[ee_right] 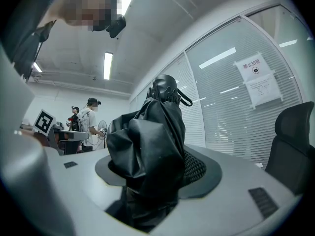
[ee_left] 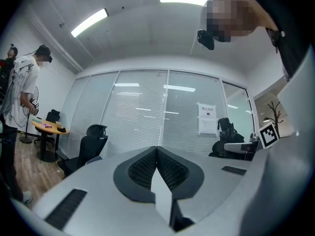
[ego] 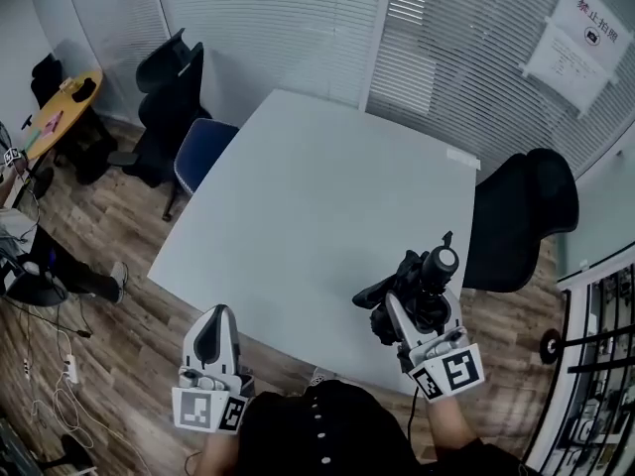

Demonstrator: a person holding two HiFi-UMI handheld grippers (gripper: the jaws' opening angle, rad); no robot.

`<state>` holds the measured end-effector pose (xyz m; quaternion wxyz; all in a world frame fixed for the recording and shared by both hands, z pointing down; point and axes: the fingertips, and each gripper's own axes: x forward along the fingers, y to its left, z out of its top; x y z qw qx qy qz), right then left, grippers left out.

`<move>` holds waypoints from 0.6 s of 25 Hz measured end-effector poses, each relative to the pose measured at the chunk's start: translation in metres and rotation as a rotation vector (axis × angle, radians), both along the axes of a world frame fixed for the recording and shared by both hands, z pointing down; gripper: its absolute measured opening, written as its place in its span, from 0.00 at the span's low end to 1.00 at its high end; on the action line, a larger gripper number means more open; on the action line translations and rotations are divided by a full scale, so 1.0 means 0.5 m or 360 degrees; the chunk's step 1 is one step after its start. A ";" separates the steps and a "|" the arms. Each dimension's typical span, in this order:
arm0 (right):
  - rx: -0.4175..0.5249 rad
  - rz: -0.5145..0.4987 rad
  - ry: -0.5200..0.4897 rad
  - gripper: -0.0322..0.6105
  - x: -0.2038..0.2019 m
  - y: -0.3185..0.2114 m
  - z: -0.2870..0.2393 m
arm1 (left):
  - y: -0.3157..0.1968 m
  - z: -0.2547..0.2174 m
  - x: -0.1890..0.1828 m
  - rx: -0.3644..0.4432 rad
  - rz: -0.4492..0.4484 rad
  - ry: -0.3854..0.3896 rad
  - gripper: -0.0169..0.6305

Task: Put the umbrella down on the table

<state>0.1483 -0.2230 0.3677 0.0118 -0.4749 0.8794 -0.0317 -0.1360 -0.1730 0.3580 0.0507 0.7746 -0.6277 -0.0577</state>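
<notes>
This is an office meeting room. A large white tabletop [ego: 298, 216] fills the middle, with black swivel chairs [ego: 521, 211] and a blue chair [ego: 201, 152] drawn up around it. The walls are glass panels hung with slatted blinds [ego: 268, 18], and one panel bears a taped paper notice [ego: 580, 33]. Strip lights [ee_left: 88, 22] run along the ceiling. The floor [ego: 109, 335] is wood-look plank, and a small round yellow table [ego: 64, 102] stands in a corner.

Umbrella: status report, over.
Left gripper shut, empty. Right gripper shut on the folded black umbrella, not yet laid down. Table bare near it, nothing in the way.
</notes>
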 end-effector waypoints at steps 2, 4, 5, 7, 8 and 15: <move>-0.0011 -0.0007 -0.0006 0.47 0.010 -0.012 0.005 | -0.010 0.006 0.014 -0.0013 -0.0009 0.0006 0.05; -0.0020 -0.0002 -0.0016 0.47 0.018 -0.022 0.010 | -0.019 0.015 0.027 -0.0029 0.0000 0.0009 0.05; -0.0025 0.0001 -0.0020 0.47 0.021 -0.026 0.014 | -0.023 0.019 0.033 -0.0038 0.0010 0.0007 0.05; -0.0038 0.0006 -0.0027 0.47 0.025 -0.032 0.021 | -0.032 0.025 0.038 -0.0053 0.0024 -0.0003 0.05; -0.0046 0.0011 -0.0030 0.47 0.027 -0.036 0.025 | -0.038 0.026 0.039 -0.0060 0.0027 -0.0008 0.05; -0.0080 0.0075 -0.0022 0.47 0.029 -0.066 0.044 | -0.095 0.030 0.031 -0.0064 0.0088 -0.0038 0.05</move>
